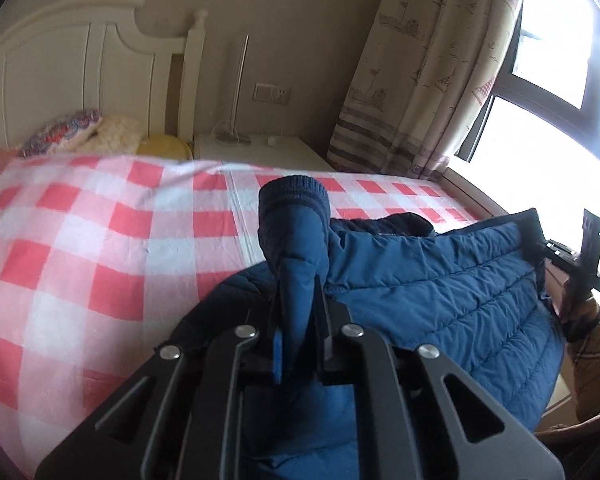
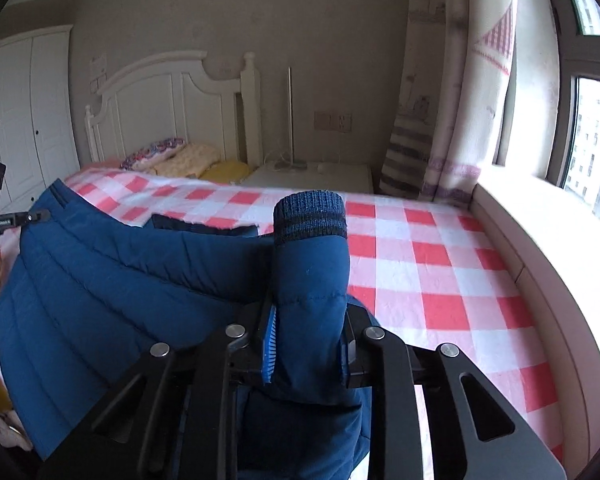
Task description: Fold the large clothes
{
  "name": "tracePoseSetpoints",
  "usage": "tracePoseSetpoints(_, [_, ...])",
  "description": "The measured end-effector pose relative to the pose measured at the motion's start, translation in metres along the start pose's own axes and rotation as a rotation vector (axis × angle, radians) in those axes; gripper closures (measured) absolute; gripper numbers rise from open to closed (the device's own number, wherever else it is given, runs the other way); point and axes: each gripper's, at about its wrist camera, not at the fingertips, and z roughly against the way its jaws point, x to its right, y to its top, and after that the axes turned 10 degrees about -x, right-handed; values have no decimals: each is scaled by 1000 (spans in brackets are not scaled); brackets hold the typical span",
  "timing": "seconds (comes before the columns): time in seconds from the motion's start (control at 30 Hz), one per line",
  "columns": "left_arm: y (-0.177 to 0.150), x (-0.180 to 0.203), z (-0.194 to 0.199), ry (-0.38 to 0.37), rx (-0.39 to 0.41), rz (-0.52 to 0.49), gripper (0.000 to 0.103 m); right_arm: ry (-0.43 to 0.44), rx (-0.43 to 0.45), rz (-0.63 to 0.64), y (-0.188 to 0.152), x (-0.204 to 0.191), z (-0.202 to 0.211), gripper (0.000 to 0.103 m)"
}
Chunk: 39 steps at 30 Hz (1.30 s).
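Fabric fills both pairs of jaws: the left gripper (image 1: 298, 332) is closed on one sleeve (image 1: 296, 248) of a blue padded jacket (image 1: 440, 292), and the right gripper (image 2: 308, 340) is clamped the same way on the other sleeve (image 2: 312, 280). Each sleeve stands up and forward out of its fingers, running along the line of the fingers, and ends in a dark ribbed cuff (image 2: 310, 218) that points toward the headboard (image 2: 172, 104). From the left gripper the jacket's quilted body spreads away to the right; from the right gripper it spreads to the left, so the body hangs between the two hands with its long side running from one gripper to the other. Its far part seems to rest on the bed (image 1: 80, 240), over the red and white checked sheet (image 2: 440, 264), while the nearer part looks lifted; whether it is fully clear of the sheet cannot be told. Neither hand is plainly nearer the body, since each holds its own sleeve. Judging by this, the next move turns on bringing each sleeve inward across the body, left sleeve to the right and right sleeve to the left.
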Motion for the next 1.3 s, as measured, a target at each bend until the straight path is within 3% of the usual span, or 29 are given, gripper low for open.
tracePoseSetpoints(0.03, [3,-8,-9,-25,-39,26,52,11,-26,-21,-1,4,-9,78])
tracePoseSetpoints(0.1, [7,-20,-25,-55,-107,75,2,61,-90,-95,-1,17,-28,77])
tracePoseSetpoints(0.23, [18,-44,-44,-143,-180,164,3,137,-130,-189,-4,36,-39,71])
tracePoseSetpoints(0.27, [22,-46,-47,-141,-193,170,3,149,-134,-197,-4,38,-39,64])
tracePoseSetpoints(0.37, [34,-50,-63,-140,-239,161,3,193,-149,-252,-8,49,-45,22])
tracePoseSetpoints(0.4, [37,-53,-69,-146,-256,172,3,214,-143,-263,-11,51,-46,22])
tracePoseSetpoints(0.43, [38,-56,-78,-173,-276,194,6,239,-143,-270,-12,52,-47,24])
tracePoseSetpoints(0.47, [38,-58,-86,-230,-294,209,14,246,-144,-274,-13,51,-48,37])
tracePoseSetpoints(0.5, [37,-54,-90,-273,-293,204,53,247,-147,-276,-14,51,-48,56])
tracePoseSetpoints(0.53, [36,-50,-88,-246,-276,197,73,248,-146,-277,-14,50,-46,67])
tracePoseSetpoints(0.6, [34,-34,-65,-231,-168,151,88,238,-92,-253,-10,43,-27,83])
tracePoseSetpoints(0.63, [34,-21,-41,-221,-88,113,88,240,-62,-238,-7,40,-15,84])
tracePoseSetpoints(0.73, [42,6,22,-236,57,39,88,241,58,-183,18,27,37,86])
tracePoseSetpoints(0.87, [77,11,55,-144,102,17,86,193,136,-165,67,25,58,86])
tracePoseSetpoints(0.97, [102,-11,18,-81,37,101,85,188,82,-235,88,34,22,86])
tracePoseSetpoints(1.07, [102,-25,-38,-4,-66,121,84,102,-72,-266,87,33,-44,86])
tracePoseSetpoints(1.13, [87,-32,-85,70,-157,124,83,22,-218,-262,67,30,-98,85])
tracePoseSetpoints(1.17, [75,-35,-111,108,-212,125,79,17,-278,-279,54,33,-119,85])
tracePoseSetpoints(1.2, [66,-40,-128,108,-250,136,68,45,-303,-310,46,37,-128,85])
tracePoseSetpoints(1.3, [60,-54,-130,98,-224,196,56,80,-299,-361,41,47,-127,84])
